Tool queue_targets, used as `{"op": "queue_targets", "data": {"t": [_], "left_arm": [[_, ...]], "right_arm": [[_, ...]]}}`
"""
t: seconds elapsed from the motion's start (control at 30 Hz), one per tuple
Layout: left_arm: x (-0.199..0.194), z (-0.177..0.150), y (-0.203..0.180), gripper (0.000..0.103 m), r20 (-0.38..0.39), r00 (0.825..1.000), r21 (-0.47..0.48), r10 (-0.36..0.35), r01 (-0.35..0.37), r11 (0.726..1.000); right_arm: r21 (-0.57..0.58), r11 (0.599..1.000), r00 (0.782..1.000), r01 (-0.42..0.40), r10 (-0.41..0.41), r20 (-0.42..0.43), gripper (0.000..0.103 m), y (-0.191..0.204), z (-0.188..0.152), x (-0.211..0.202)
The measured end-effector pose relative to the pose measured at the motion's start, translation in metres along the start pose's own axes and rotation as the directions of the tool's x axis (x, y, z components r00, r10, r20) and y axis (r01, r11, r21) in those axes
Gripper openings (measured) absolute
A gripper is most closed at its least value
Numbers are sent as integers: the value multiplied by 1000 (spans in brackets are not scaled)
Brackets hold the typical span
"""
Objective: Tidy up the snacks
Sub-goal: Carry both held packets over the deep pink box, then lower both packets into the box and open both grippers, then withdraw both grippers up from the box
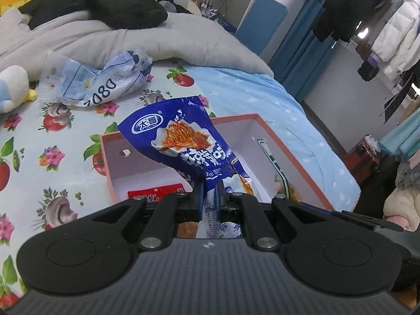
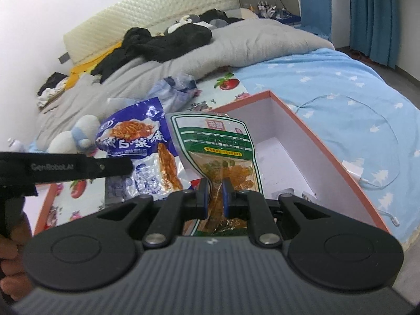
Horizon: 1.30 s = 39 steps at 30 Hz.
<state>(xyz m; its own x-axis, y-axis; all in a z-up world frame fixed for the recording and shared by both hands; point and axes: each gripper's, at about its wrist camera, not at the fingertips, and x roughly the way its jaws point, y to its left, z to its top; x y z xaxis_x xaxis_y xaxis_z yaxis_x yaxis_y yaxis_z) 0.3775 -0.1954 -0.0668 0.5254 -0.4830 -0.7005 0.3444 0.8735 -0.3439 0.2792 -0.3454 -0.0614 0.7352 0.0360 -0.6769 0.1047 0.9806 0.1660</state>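
My left gripper [image 1: 209, 194] is shut on a blue snack packet [image 1: 181, 141] and holds it over the open pink box [image 1: 183, 119] with a white inside. A red packet [image 1: 155, 193] lies on the box floor at the near left. In the right wrist view my right gripper [image 2: 215, 195] is shut on a green packet [image 2: 223, 144] with orange pieces showing through it, above the same box [image 2: 309, 128]. The blue packet [image 2: 139, 141] hangs to its left, beside the left gripper's black arm [image 2: 78, 169].
The box rests on a fruit-print sheet [image 1: 31, 157]. A crumpled pale blue plastic bag [image 1: 105, 81] lies behind it, and a plush toy [image 1: 13, 86] at the left. Grey duvet [image 1: 183, 42] and black clothes sit further back. A white cable [image 2: 367, 178] trails right of the box.
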Motion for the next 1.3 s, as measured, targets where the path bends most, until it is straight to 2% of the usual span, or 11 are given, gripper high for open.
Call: {"op": "queue_targets", "data": {"t": [0.2,0.27,0.37,0.4,0.43,0.6,0.8,1.03,1.3], "left_arm": [[31,7,11,11,-40,999,5,18,-18,1000],[34,7,12,11,-48,998,11,35,-35,999],[36,6,11,30,-62,996,23,60,-59,998],[34,6,12,44,-58,995,21,76,-75,997],[29,5,11,51,-48,995,23,85,-84,996],[-8,4,2,51,3,996,45,89,-89,995],[-74,-3,-10,51,75,993,46,90,-93,995],[-150,-20,-20,51,153,984,44,90,-98,994],[-221,-40,-31,51,218,974,100,68,-91,991]], "right_arm": [[20,999,998,32,-30,-61,17,-12,-1,31],[40,998,997,42,-40,-68,20,-15,-3,34],[58,995,995,78,-74,-70,34,-17,-2,34],[57,995,994,84,-80,-69,43,-16,-2,33],[53,995,994,87,-84,-63,46,-14,-1,30],[41,997,998,66,-66,-9,46,-5,4,1],[28,999,997,28,-30,72,46,16,9,-53],[5,1000,986,-3,2,166,46,40,8,-113],[-3,1000,971,-6,7,238,46,62,-5,-162]]}}
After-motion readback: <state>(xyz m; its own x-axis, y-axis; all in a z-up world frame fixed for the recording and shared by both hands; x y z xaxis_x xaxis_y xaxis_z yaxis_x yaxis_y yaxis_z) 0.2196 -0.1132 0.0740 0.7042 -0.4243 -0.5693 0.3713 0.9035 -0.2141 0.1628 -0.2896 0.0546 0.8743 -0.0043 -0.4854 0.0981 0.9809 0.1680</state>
